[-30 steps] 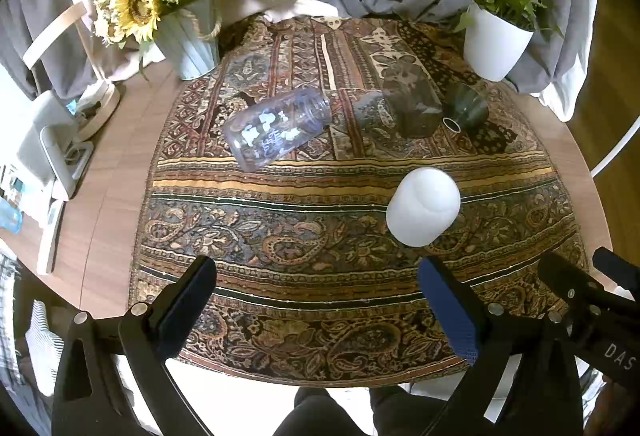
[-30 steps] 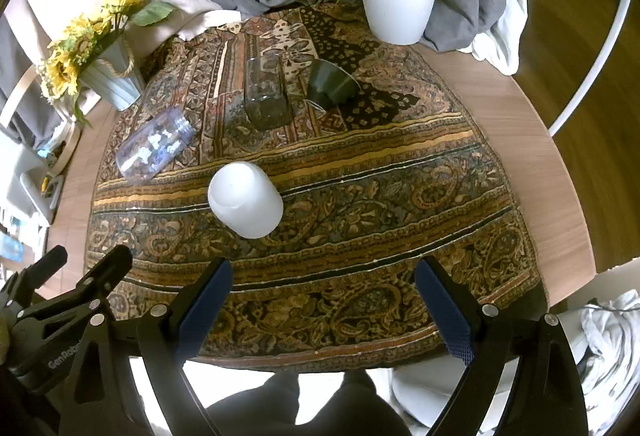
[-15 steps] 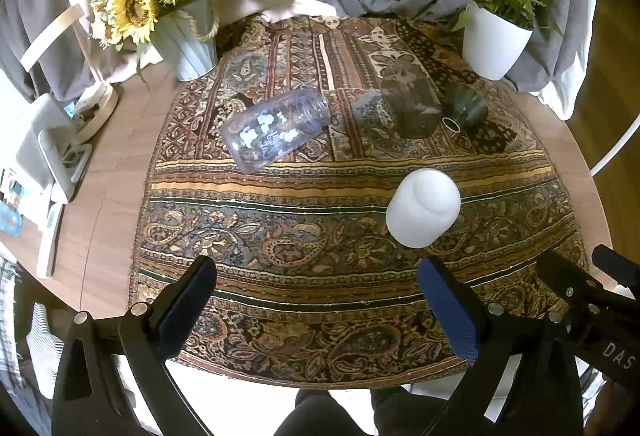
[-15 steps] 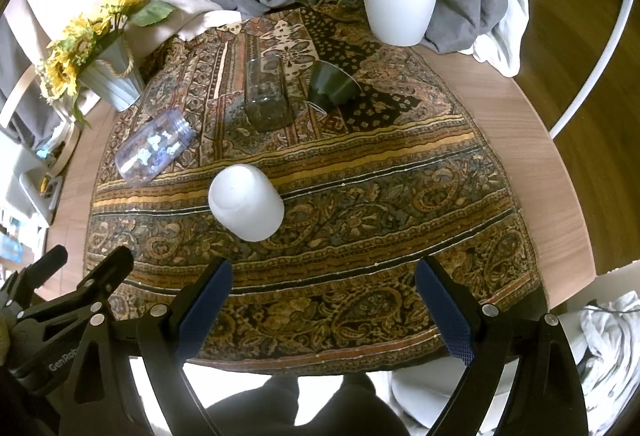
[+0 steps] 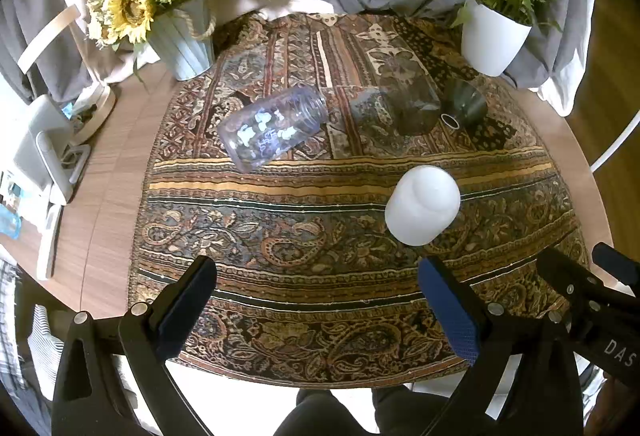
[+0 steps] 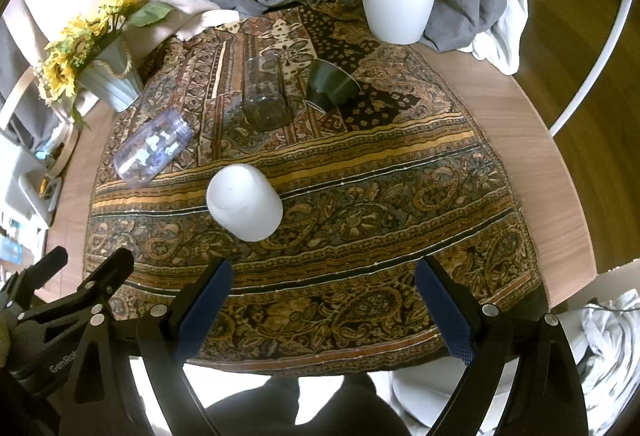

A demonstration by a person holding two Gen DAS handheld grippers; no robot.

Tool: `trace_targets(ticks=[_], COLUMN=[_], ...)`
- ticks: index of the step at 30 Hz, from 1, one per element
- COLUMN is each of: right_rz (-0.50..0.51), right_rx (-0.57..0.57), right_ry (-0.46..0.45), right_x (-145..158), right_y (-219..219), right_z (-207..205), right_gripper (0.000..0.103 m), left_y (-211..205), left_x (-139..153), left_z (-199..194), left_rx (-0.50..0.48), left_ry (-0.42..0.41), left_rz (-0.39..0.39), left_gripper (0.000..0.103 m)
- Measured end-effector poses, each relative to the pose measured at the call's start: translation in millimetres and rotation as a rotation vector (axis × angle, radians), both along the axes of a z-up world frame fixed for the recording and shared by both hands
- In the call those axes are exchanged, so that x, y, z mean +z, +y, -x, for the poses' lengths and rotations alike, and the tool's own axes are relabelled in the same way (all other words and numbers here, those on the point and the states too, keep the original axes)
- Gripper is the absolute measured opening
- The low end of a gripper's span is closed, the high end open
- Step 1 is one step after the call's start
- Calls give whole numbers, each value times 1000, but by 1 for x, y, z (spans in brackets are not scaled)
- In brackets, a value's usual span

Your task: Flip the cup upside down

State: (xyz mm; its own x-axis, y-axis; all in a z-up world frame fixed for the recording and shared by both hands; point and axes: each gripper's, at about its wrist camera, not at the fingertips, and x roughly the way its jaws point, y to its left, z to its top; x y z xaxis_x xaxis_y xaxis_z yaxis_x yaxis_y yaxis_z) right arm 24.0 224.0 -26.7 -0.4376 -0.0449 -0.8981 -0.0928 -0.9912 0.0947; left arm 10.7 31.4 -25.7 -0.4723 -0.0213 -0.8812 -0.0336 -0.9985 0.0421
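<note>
Cups of four kinds sit on the paisley-patterned brown and gold cloth [image 5: 280, 244] that covers the round wooden table [image 6: 532, 155]. Nearest the front edge stands an opaque white plastic cup [image 5: 422, 203], closed end up, so it appears already inverted. Toward the table's left edge a clear purple-tinted cup with white printing [image 5: 274, 125] lies on its side. Nearer the back edge a smoky clear glass tumbler [image 6: 264, 95] stands beside a dark green cup [image 6: 332, 83], which is tipped on its side.

Both tools hover over the front edge with nothing between their fingers: the left gripper [image 5: 316, 312] has its blue-padded jaws spread wide, and so does the right gripper [image 6: 322, 308].

Which cup is meant next is not certain; the lying purple one and the green one look like the candidates. The risks I would judge from here:
- A side-lying round cup may roll away when a pad nudges it.
- Smooth clear walls could slip from the pads in mid-turn.
- Reaching back, an arm may knock over the white cup or the tumbler.
- The loose cloth may bunch and tilt a cup set down on it.
</note>
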Motion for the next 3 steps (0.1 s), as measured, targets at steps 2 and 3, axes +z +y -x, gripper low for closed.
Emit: trace_targets(ticks=[2,3], right_rz=[1,0], right_rx=[1,1], right_ry=[0,0], right_x=[0,0], right_y=[0,0], right_z=[0,0], right_gripper=[93,93], left_y=[0,0], left_x=[0,0], left_z=[0,0], left_rx=[-3,0], left_ry=[0,0], left_rz=[2,0], left_gripper=[103,103])
